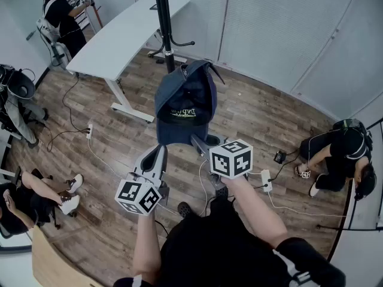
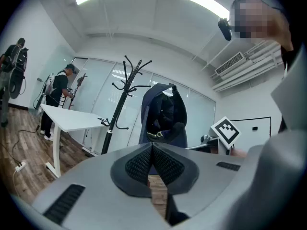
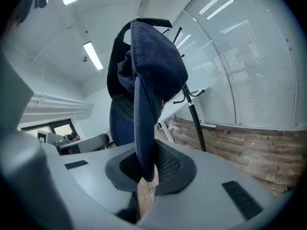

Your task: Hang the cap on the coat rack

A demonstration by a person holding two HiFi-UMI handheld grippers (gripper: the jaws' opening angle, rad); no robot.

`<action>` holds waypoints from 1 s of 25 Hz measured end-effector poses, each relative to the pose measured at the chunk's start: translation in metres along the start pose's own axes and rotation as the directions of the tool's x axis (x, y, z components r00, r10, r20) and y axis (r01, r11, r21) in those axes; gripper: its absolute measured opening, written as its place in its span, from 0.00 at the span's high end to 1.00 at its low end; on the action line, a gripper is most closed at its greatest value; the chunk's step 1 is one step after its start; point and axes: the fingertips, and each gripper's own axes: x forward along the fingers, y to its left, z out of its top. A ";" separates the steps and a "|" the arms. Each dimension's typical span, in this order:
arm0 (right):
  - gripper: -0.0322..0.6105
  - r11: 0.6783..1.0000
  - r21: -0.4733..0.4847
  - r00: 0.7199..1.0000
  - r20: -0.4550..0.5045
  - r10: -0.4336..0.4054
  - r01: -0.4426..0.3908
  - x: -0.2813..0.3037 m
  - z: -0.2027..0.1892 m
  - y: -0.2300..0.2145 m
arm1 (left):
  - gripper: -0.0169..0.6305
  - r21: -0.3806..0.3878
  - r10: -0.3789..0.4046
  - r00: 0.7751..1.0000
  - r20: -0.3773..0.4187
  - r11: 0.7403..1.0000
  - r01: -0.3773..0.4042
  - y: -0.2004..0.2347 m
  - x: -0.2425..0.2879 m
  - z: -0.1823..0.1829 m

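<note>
A dark navy cap (image 1: 183, 103) is held up in front of me by its brim, its crown and back strap uppermost. My right gripper (image 1: 194, 141) is shut on the brim of the cap (image 3: 148, 80); the brim edge sits pinched between the pads (image 3: 165, 164). My left gripper (image 1: 157, 154) is shut with nothing in it, just left of and below the cap (image 2: 163, 116); its pads (image 2: 139, 164) meet. The black coat rack (image 1: 164, 17) stands beyond the cap beside a white desk; the coat rack (image 2: 120, 104) appears left of the cap in the left gripper view.
A white desk (image 1: 128, 28) stands left of the rack. A person (image 1: 63, 20) stands at the far left corner. People sit on the floor at the right (image 1: 341, 154) and left (image 1: 30, 196). Cables and a power strip (image 1: 266, 181) lie on the wooden floor.
</note>
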 end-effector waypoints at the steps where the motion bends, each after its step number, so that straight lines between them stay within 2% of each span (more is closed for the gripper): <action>1: 0.88 1.000 -0.003 1.000 0.004 -0.001 0.001 0.000 0.001 0.002 | 0.95 0.014 0.012 1.000 0.003 1.000 -0.012 0.000 -0.002 0.002; 4: 0.88 1.000 -0.022 1.000 0.018 -0.005 0.005 -0.002 0.004 0.008 | 0.95 0.038 0.023 1.000 0.012 0.999 -0.024 -0.001 -0.007 0.007; 15: 0.88 0.997 -0.080 0.999 0.048 -0.009 0.013 -0.003 0.006 0.018 | 0.95 0.047 -0.043 0.999 0.002 0.998 0.043 -0.012 -0.010 0.011; 21: 0.88 0.998 -0.043 0.999 0.007 -0.050 0.050 -0.004 -0.001 0.001 | 0.95 0.027 -0.073 0.997 -0.032 0.997 0.074 -0.021 0.008 0.006; 25: 0.88 0.997 -0.052 0.998 -0.025 -0.053 0.051 0.016 -0.023 0.017 | 0.95 0.017 -0.070 0.997 -0.028 0.997 0.071 0.000 -0.013 -0.004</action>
